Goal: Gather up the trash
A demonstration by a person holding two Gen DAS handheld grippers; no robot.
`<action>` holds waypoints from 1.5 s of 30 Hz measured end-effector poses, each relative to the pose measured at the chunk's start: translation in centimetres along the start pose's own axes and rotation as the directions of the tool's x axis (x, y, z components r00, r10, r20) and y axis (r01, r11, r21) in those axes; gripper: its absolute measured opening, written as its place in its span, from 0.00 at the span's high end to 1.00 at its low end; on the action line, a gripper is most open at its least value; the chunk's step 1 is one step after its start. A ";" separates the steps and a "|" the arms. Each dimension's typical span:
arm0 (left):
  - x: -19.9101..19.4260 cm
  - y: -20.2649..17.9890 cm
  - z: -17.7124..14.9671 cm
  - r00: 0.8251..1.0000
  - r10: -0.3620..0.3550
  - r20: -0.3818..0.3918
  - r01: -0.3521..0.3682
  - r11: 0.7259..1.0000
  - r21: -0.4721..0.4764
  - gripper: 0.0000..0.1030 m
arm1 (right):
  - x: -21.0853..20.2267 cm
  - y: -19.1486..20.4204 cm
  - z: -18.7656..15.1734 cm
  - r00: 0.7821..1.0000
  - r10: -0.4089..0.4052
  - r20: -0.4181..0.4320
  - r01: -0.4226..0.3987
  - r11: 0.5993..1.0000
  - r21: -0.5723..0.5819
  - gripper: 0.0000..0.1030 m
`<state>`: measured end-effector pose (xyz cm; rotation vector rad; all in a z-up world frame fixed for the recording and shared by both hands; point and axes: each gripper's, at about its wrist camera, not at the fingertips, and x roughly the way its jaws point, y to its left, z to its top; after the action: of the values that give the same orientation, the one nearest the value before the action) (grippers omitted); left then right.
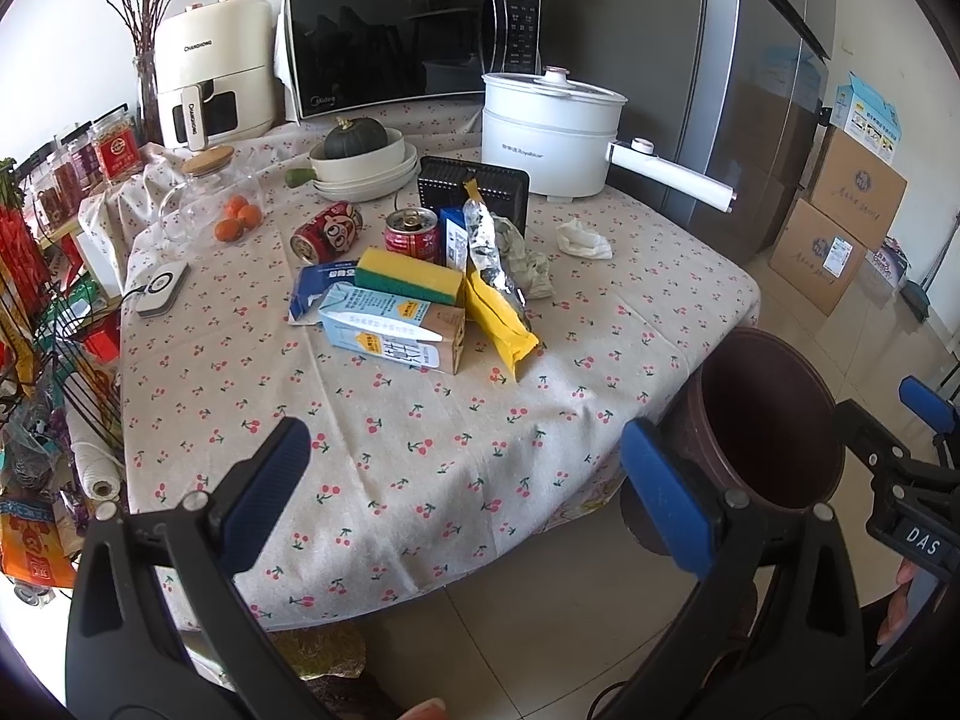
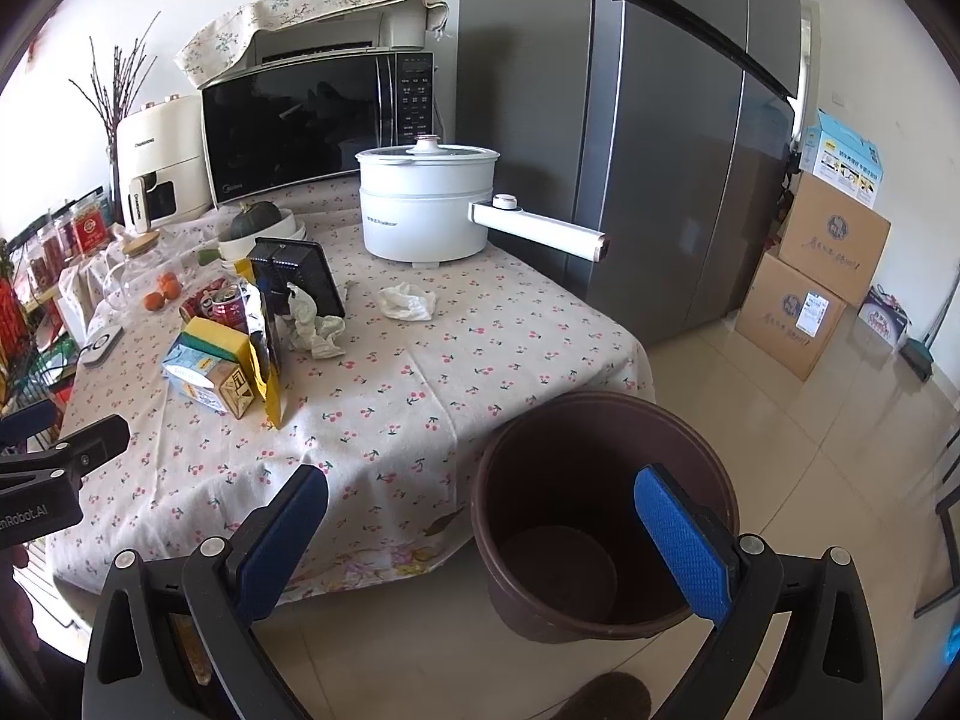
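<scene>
Trash lies in the middle of the cherry-print table point(image 1: 420, 456): a milk carton point(image 1: 393, 330), a yellow snack bag point(image 1: 498, 318), two red cans point(image 1: 327, 231) point(image 1: 411, 231), a blue carton point(image 1: 453, 237), crumpled grey paper point(image 1: 531, 264) and a white tissue point(image 1: 582, 238). A yellow-green sponge point(image 1: 408, 276) rests on the carton. A brown bin point(image 2: 600, 516) stands on the floor at the table's right corner, empty. My left gripper point(image 1: 468, 492) is open over the table's near edge. My right gripper point(image 2: 480, 534) is open over the bin's left rim.
A white electric pot point(image 1: 552, 132), a microwave point(image 1: 408, 42), an air fryer point(image 1: 210, 72), stacked bowls with a squash point(image 1: 360, 162), a glass jar with oranges point(image 1: 222, 204) and a black box point(image 1: 474, 192) stand at the back. A fridge point(image 2: 678, 138) and cardboard boxes point(image 2: 810, 288) are to the right.
</scene>
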<state>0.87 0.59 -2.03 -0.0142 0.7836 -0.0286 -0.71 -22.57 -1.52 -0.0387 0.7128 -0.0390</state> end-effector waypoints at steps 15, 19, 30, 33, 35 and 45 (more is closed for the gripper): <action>0.0 0.0 0.0 1.000 0.001 0.000 -0.001 1.000 0.001 0.00 | 0.0 -0.3 0.0 1.000 0.005 0.015 -0.005 1.000 0.027 0.00; 0.0 0.0 0.0 1.000 0.001 0.001 -0.001 1.000 0.001 0.00 | 0.0 -0.4 0.0 1.000 0.007 0.013 -0.008 1.000 0.029 0.00; 0.1 0.3 0.1 1.000 -0.002 -0.010 0.002 1.000 -0.010 0.00 | 0.0 -0.5 0.0 0.999 0.012 0.036 -0.014 0.999 0.042 0.00; 0.7 0.6 0.4 0.999 -0.037 -0.038 0.036 0.999 -0.030 0.00 | 0.2 -0.5 0.2 1.000 0.017 0.018 -0.018 0.999 0.043 0.00; 1.3 1.1 0.6 0.997 -0.051 -0.063 0.048 0.998 -0.050 0.00 | 0.4 -0.6 0.6 1.000 0.019 -0.001 -0.019 0.999 0.045 0.00; 5.4 4.1 3.1 0.971 -0.099 -0.217 0.083 0.993 -0.084 0.00 | 3.9 -1.1 4.6 0.974 0.112 -0.199 -0.100 0.992 0.073 0.00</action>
<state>6.97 4.57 -3.76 -0.1199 1.0058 -0.0890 5.22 -23.71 -0.54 0.0649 0.9165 0.0376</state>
